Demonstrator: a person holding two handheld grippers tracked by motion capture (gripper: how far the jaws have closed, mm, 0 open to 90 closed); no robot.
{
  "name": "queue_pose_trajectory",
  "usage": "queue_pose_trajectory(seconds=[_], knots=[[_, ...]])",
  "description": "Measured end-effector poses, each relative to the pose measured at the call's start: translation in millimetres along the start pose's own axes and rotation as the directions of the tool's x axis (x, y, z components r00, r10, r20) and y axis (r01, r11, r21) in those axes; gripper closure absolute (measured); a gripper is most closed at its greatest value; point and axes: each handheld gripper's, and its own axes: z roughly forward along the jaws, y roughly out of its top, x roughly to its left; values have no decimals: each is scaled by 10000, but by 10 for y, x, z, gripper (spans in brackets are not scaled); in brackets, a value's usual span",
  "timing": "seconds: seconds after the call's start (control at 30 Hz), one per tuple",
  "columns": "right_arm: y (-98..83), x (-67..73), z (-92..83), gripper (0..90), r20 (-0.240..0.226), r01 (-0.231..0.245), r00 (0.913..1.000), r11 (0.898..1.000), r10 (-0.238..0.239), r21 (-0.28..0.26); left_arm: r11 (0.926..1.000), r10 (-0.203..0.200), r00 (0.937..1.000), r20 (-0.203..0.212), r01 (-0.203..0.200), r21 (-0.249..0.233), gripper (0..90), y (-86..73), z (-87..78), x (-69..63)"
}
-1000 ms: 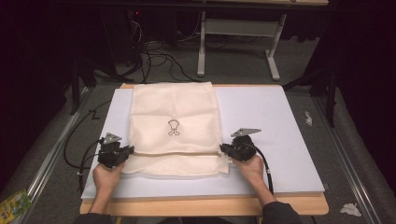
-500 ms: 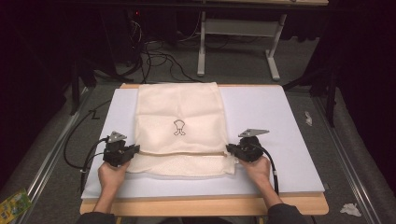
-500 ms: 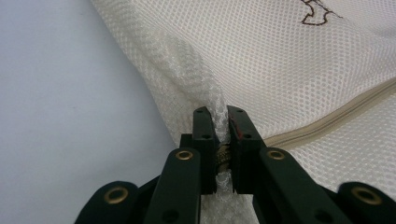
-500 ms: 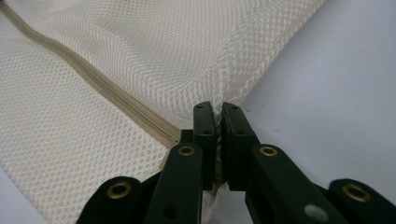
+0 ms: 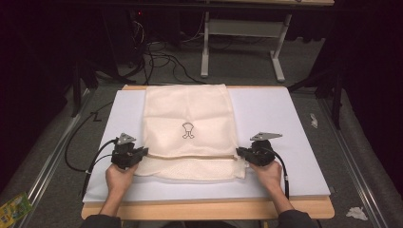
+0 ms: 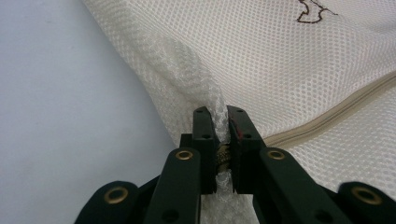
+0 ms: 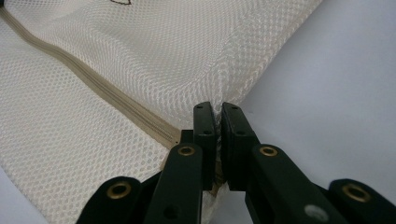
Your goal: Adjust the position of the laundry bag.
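Note:
A cream mesh laundry bag (image 5: pixel 187 126) with a small dark logo (image 5: pixel 188 130) and a beige zipper (image 6: pixel 336 114) lies on the white board (image 5: pixel 280 114). Its near part is folded over along the zipper line. My left gripper (image 5: pixel 141 153) is shut on the bag's left edge, with mesh (image 6: pixel 219 112) pinched between the jaws. At the bag's right edge, by the zipper's end (image 7: pixel 154 126), my right gripper (image 5: pixel 238 153) is shut on the mesh (image 7: pixel 224 79). Both hands rest low over the board near its front.
The white board sits on a wooden table (image 5: pixel 204 208). Cables (image 5: pixel 157 52) and a metal desk frame (image 5: pixel 247 42) stand on the floor behind. A scrap of white paper (image 5: pixel 313 119) lies right of the board, and a green packet (image 5: pixel 14 209) lies at the lower left.
Both grippers have moved toward the person's side of the table, drawing the bag's pinched edge with them. The folded strip in front of the zipper has grown wider.

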Motion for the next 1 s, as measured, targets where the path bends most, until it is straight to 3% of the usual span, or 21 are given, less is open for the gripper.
queue_pose_trajectory(seconds=[1.0], knots=[[-193, -275, -299, 869, 448, -520, 9976, 9984, 530, -215, 9997, 166, 9988, 471, -157, -198, 831, 177, 205, -336]])
